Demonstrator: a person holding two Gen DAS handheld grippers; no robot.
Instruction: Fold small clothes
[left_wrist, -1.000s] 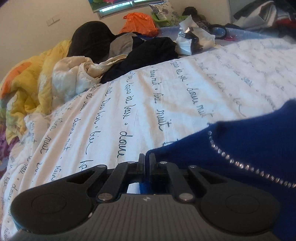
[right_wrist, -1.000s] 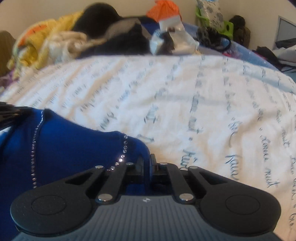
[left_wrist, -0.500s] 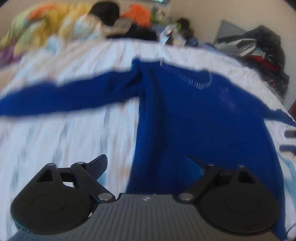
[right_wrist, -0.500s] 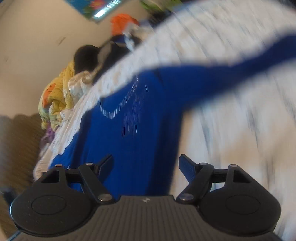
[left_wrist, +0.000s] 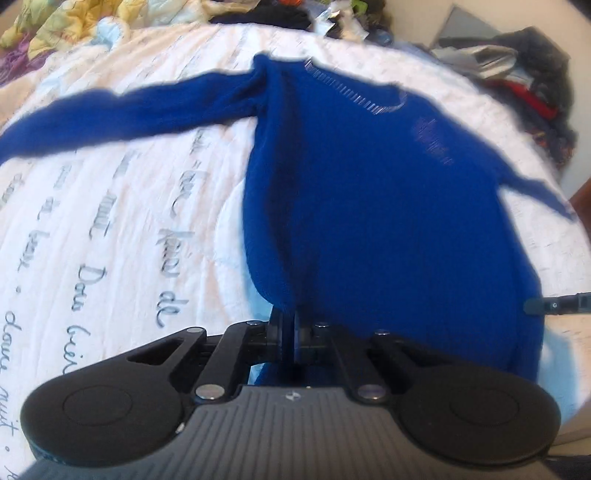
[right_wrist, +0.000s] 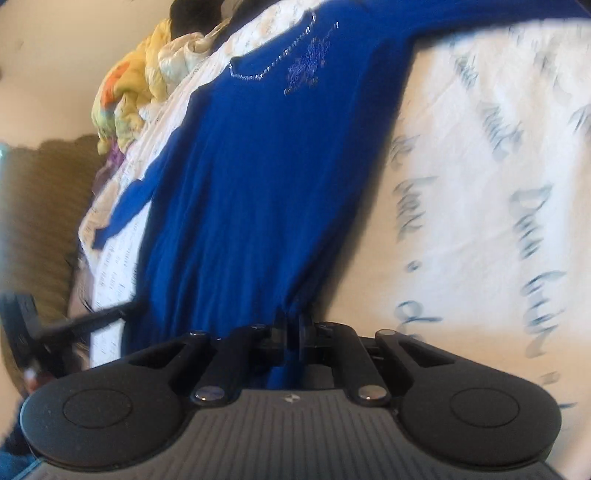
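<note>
1. A blue sweater (left_wrist: 369, 192) lies spread face up on a bed (left_wrist: 110, 229) covered in a white sheet printed with script lettering. Its body runs away from the cameras, the sparkly neckline is at the far end, and one sleeve (left_wrist: 122, 114) stretches out to the side.

2. The left gripper (left_wrist: 289, 325) sits at the near hem, at the corner on that sleeve's side. Its fingers are pressed together, with blue fabric pinched between them.

3. The right gripper (right_wrist: 293, 328) is at the hem's other corner. Its fingers are likewise clamped on a bunched bit of the sweater's edge (the cloth gathers into pleats right at the pinch).

4. Both views are somewhat blurred, so how much fabric each pinch has caught is hard to judge.

5. The step in hand looks like the first fold: both bottom corners are gripped. The next move probably calls for lifting the hem evenly and carrying it toward the neckline, keeping the two corners level so the body doubles over flat.

6. A heap of other clothes (left_wrist: 55, 26) sits at the far end of the bed, well apart from the sweater.
</note>
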